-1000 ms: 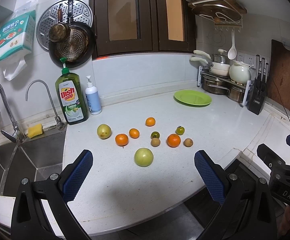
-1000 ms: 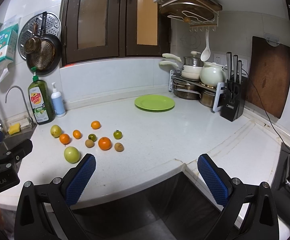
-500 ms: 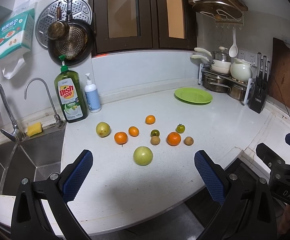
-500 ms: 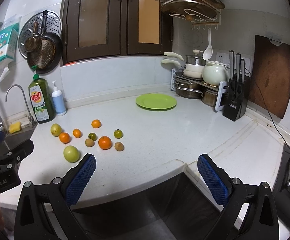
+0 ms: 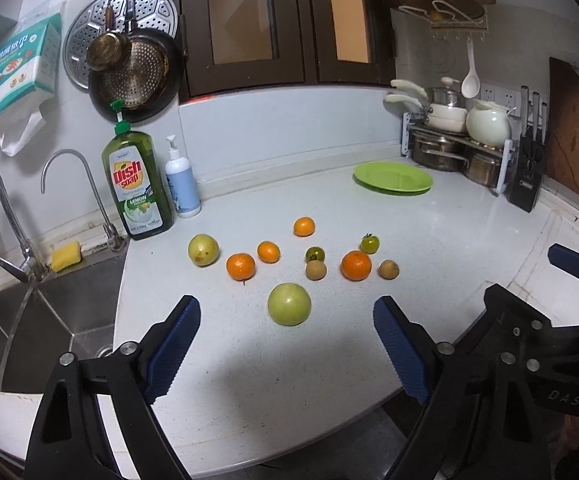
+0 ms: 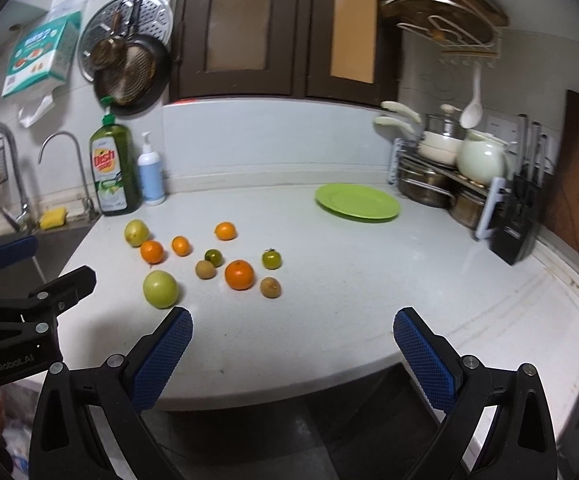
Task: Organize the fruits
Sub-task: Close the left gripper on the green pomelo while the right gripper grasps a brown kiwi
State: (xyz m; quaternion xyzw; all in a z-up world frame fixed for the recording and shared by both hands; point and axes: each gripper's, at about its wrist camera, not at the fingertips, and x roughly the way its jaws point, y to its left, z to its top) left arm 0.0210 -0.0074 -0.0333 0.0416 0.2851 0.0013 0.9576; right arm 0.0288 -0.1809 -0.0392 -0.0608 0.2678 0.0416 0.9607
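1. Left gripper and right gripper: fingers spread wide, holding nothing.
2. Fruits loose on the white desk, just ahead of the left fingers.
3. Green plate farther back, sink off left.

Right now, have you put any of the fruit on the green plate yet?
Not yet. The green plate has nothing on it. All ten fruits lie loose on the counter, from the big green apple to the far orange. Nothing is in hand: the left gripper and right gripper are both open. Every fruit is left to sort.
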